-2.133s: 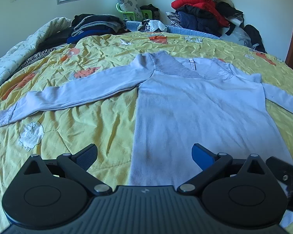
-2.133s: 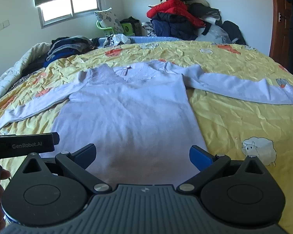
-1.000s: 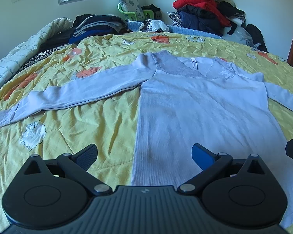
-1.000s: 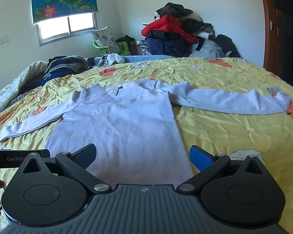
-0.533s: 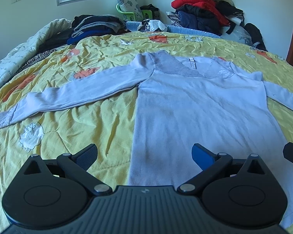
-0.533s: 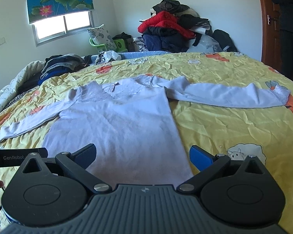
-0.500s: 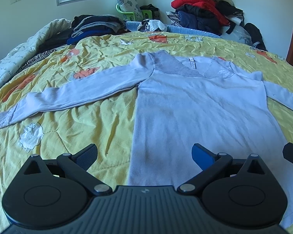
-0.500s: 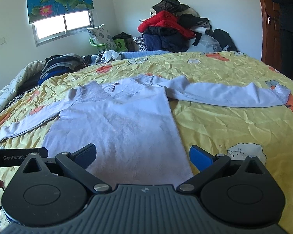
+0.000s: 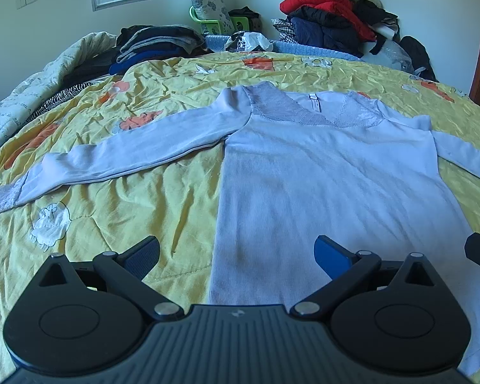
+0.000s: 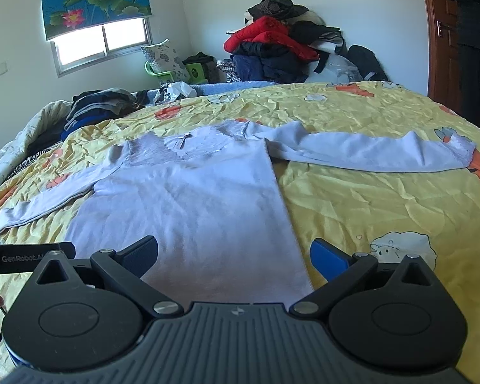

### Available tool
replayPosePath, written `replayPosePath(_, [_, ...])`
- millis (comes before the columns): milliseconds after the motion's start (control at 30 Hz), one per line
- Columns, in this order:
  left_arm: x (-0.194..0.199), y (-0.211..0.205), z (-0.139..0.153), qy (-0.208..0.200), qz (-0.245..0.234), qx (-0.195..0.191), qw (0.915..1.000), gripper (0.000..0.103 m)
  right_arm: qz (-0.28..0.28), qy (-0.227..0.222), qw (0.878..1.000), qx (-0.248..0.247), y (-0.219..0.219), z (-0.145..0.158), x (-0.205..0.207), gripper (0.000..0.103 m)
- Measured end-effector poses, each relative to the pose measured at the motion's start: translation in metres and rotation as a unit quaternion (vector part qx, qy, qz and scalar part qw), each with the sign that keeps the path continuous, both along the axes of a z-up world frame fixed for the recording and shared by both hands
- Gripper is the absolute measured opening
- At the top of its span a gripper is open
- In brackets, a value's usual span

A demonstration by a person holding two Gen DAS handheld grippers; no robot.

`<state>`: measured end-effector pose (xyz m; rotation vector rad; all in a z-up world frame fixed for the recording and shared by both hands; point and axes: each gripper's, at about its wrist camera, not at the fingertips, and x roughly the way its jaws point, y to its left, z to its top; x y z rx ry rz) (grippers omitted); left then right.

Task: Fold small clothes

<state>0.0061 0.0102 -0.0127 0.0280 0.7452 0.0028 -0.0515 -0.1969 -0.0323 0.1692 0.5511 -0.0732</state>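
Fold not started: top (image 9: 320, 172) lies flat on bed (image 9: 137, 204), both sleeves out.
Left gripper (image 9: 236, 254) and right gripper (image 10: 233, 252) near hem, jaws spread, empty.

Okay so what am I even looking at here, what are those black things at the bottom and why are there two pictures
Each picture comes from a fisheye camera mounted on a handheld two-finger gripper, looking forward along its fingers. A person carries one in each hand. The black shape at the bottom is the tool itself: the left gripper in one view, the right gripper in the other. Both are open and hold nothing. Ahead, a pale long-sleeved top lies flat, sleeves spread, on a yellow bedspread. Piles of clothes sit behind the bed.
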Motion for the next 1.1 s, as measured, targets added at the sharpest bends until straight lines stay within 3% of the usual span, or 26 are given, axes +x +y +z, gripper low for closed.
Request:
replayPosePath(333, [0.008,-0.003,-0.002,-0.008,-0.008,-0.006,0.9999,0.103,0.004,-0.029,0.999,-0.021,-0.02,-0.004,0.008,0.102])
replayPosePath(500, [0.012,-0.004,0.001,-0.019,-0.009,0.001,0.9998,0.103,-0.078,-0.05,0.995,0.025,-0.092,-0.006,0.022,0.097])
replayPosePath(633, [0.02,-0.006,0.001,-0.017,-0.011,-0.002,0.9998,0.103,-0.168,-0.056,0.977,0.121,-0.174,-0.017,0.028,0.093])
replayPosePath(800, [0.03,-0.015,-0.003,-0.008,-0.018,0.002,0.9998,0.103,-0.246,-0.08,0.938,0.229,-0.253,-0.042,0.028,0.083])
replayPosePath(900, [0.036,-0.023,-0.007,-0.002,-0.025,0.009,0.9997,0.103,-0.256,-0.102,0.928,0.253,-0.272,-0.052,0.03,0.077])
replayPosePath(1100, [0.04,-0.036,-0.007,0.004,-0.041,0.013,0.9991,0.103,-0.274,-0.13,0.921,0.246,-0.296,-0.06,0.05,0.074])
